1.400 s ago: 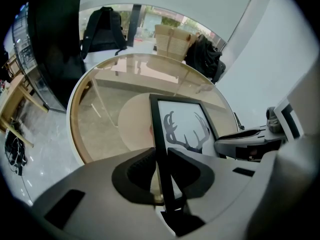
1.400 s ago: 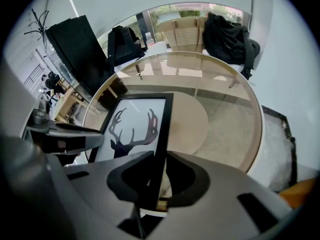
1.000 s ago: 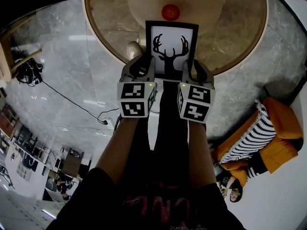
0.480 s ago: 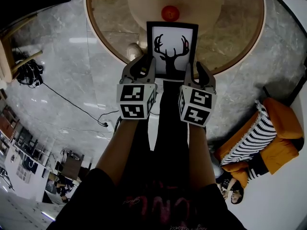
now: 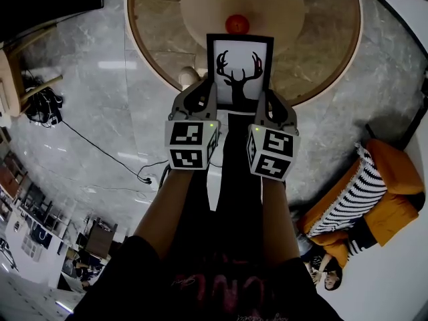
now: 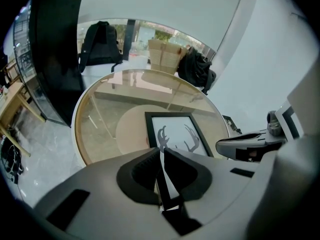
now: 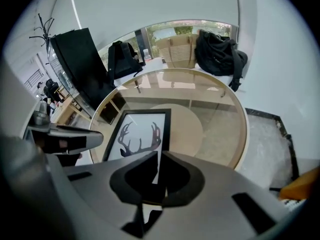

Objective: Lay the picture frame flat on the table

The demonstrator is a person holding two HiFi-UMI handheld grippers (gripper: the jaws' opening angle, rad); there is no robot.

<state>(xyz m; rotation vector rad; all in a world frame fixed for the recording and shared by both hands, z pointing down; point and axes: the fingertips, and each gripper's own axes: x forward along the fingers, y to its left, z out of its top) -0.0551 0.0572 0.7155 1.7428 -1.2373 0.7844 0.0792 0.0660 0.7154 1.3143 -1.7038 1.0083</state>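
A black picture frame [image 5: 240, 72] with a deer-antler print on white is held over the near edge of the round glass table [image 5: 334, 59]. My left gripper [image 5: 206, 97] is shut on the frame's lower left edge, and my right gripper [image 5: 266, 101] is shut on its lower right edge. In the left gripper view the frame [image 6: 172, 134] runs out from between the closed jaws of the left gripper [image 6: 161, 156]. The right gripper view shows the frame [image 7: 142, 134] clamped by the right gripper [image 7: 159, 159] in the same way. The frame's near edge is hidden by the grippers.
A red ball [image 5: 237, 24] shows just beyond the frame's far edge, under the glass top on the round beige base [image 5: 200, 5]. An orange seat with a striped cushion [image 5: 361, 192] is at the right. Cables [image 5: 100, 146] lie on the marble floor at the left.
Both grippers and the frame have moved a little farther out over the table. The grip on the frame is unchanged.
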